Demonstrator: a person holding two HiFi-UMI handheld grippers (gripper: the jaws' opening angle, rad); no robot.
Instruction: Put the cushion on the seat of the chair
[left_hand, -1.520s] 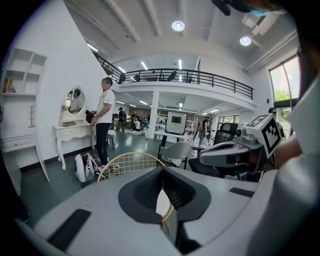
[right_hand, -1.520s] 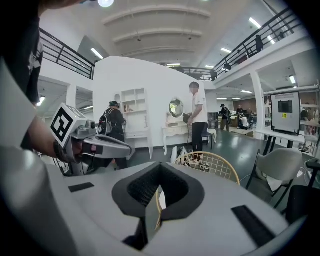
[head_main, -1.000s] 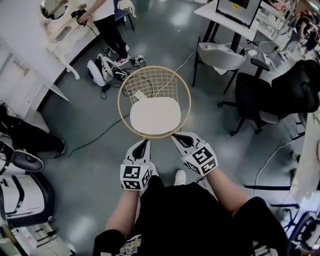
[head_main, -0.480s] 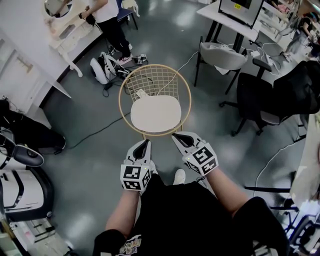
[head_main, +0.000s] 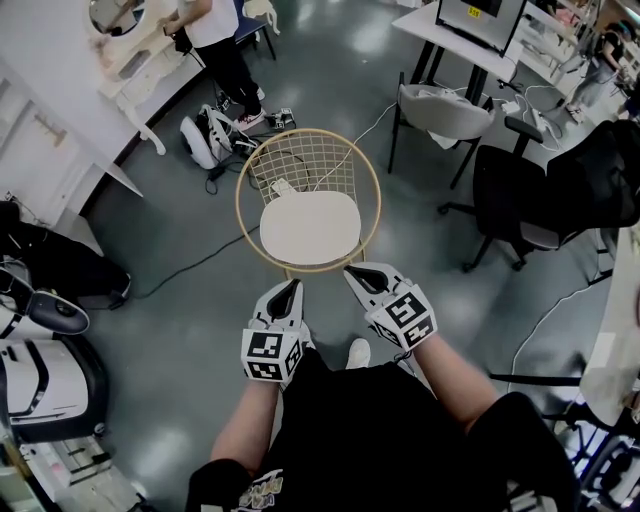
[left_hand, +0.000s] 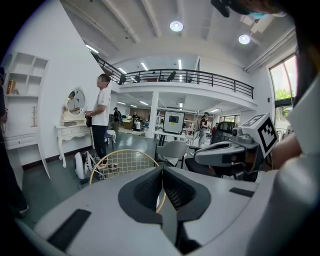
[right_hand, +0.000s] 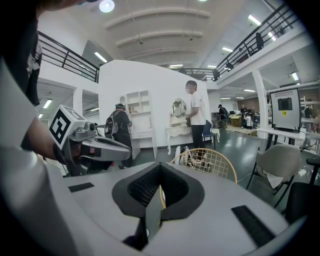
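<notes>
A round chair (head_main: 244, 180) with a gold wire back stands on the floor ahead of me. The cream cushion (head_main: 311, 227) lies flat on its seat. My left gripper (head_main: 289, 288) hangs shut and empty just short of the seat's front rim. My right gripper (head_main: 355, 274) is shut and empty too, close to the rim at its right. In the left gripper view the wire back (left_hand: 116, 159) rises behind the closed jaws, and the right gripper (left_hand: 200, 159) shows at the right. In the right gripper view the chair back (right_hand: 212, 161) stands beyond the jaws, with the left gripper (right_hand: 131, 149) to the left.
A grey shell chair (head_main: 440, 108) and a black office chair (head_main: 520, 195) stand at the right by a desk (head_main: 455, 40). A person (head_main: 225, 50) stands by a white dressing table (head_main: 130, 65) at the back left. Cables (head_main: 205, 262) run across the floor; bags (head_main: 205, 135) lie behind the chair.
</notes>
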